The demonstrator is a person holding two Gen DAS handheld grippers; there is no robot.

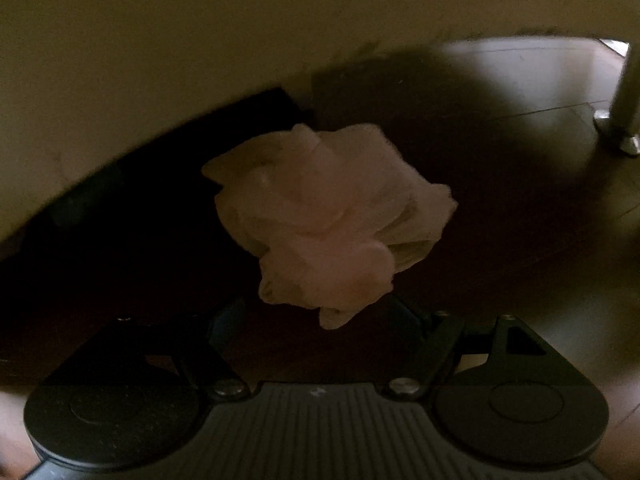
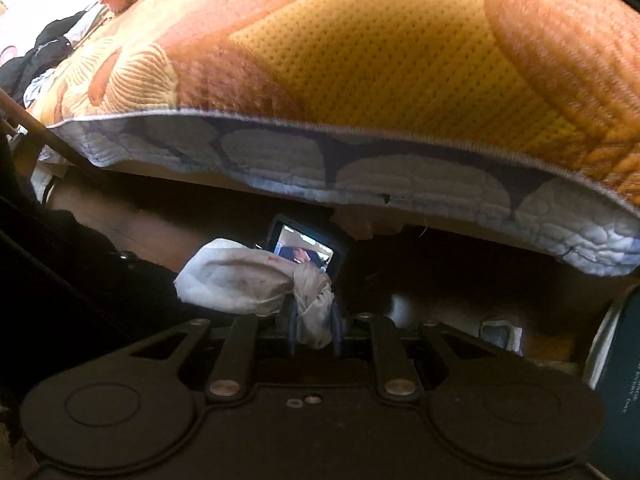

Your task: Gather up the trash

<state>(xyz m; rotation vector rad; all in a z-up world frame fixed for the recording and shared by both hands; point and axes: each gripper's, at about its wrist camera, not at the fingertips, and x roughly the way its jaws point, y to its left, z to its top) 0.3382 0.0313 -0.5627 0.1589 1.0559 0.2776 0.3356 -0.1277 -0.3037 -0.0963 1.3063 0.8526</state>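
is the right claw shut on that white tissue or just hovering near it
Shut on it. In the right wrist view the right claw stands nearly closed, with the crumpled white tissue pinched between its fingers and bulging out to the left.

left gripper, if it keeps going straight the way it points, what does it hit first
Most likely the crumpled tissue, which lies dead ahead of the open left gripper. Behind it is dark floor; depth is unclear.

Crumpled pale tissue (image 1: 320, 232), perhaps floor-bound

Each black hand-held gripper (image 2: 314, 334) has round side discs, silver screws and a ribbed centre plate.
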